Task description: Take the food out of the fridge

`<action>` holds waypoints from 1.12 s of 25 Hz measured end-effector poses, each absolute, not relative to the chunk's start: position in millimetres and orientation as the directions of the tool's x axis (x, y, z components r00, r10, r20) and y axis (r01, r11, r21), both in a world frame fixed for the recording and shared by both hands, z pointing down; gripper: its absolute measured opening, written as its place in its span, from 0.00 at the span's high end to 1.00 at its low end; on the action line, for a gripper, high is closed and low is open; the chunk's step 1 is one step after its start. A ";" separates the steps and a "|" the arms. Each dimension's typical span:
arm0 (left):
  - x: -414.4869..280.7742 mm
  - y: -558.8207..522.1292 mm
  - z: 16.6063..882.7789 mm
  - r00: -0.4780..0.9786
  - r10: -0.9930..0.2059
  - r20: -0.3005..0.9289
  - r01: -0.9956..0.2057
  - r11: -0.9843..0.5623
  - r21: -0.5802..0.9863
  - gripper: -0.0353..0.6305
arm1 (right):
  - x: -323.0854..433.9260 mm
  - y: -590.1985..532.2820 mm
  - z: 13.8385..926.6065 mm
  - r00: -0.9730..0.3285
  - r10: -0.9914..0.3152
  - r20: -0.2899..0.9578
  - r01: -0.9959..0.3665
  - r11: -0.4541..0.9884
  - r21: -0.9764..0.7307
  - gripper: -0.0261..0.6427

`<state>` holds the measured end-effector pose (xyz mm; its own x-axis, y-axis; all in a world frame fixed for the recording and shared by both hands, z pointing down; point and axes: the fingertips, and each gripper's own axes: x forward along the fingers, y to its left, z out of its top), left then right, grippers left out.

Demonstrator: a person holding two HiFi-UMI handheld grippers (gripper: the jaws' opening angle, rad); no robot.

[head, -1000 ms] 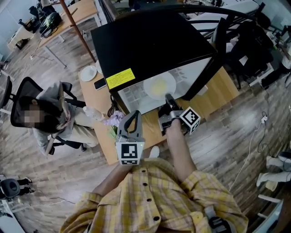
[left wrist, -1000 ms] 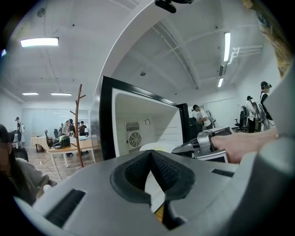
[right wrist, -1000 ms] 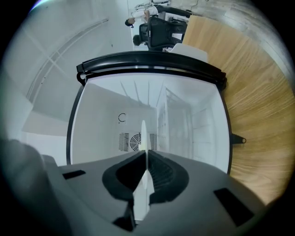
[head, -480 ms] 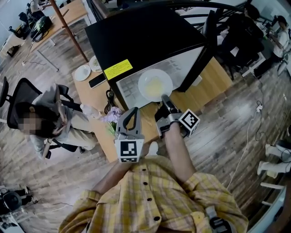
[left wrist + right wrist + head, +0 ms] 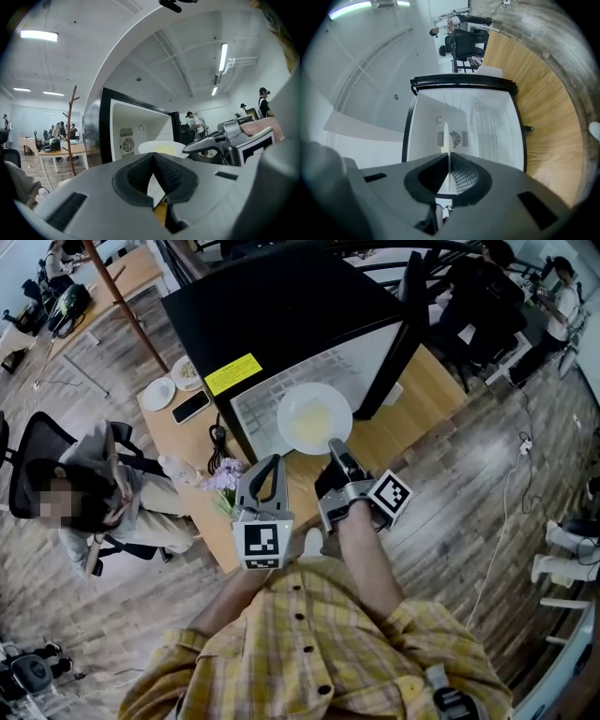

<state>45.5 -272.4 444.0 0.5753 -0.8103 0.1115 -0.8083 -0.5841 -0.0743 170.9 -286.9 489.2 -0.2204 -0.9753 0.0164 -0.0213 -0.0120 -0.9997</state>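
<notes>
Looking down on a wooden table (image 5: 427,413) bearing a black fridge (image 5: 291,315), door (image 5: 401,324) swung wide, white inside bare but for a fan grille (image 5: 454,138) on the back wall. Finds the white plate (image 5: 314,418) just outside the fridge's open mouth, held level over the table. Clamped at its near rim by the right gripper (image 5: 336,448), jaws drawn down to a thin gap with only that rim between the pads; seen edge-on in the right gripper view. Shows the left gripper (image 5: 274,463) just beside the right one, pads pressed together, gripping nothing. Carries a yellow label (image 5: 233,374) on the fridge top, its dark print too small to read. Bears a patch of pale yellow food (image 5: 312,425) at the plate's middle.
</notes>
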 end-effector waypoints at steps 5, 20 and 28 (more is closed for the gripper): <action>46.8 -268.4 441.7 0.594 -0.798 0.104 -0.794 -0.602 -0.079 0.94 | 161.9 -271.6 478.9 -0.226 -0.974 0.005 -0.030 0.002 -1.000 0.93; 50.9 -262.1 436.7 0.610 -0.789 0.075 -0.785 -0.615 -0.074 0.94 | 153.5 -240.2 475.8 -0.225 -0.974 0.023 -0.060 -0.009 -0.998 0.93; 45.0 -253.9 431.1 0.605 -0.794 0.059 -0.790 -0.608 -0.080 0.94 | 150.9 -228.0 470.3 -0.215 -0.976 0.021 -0.058 -0.009 -0.998 0.93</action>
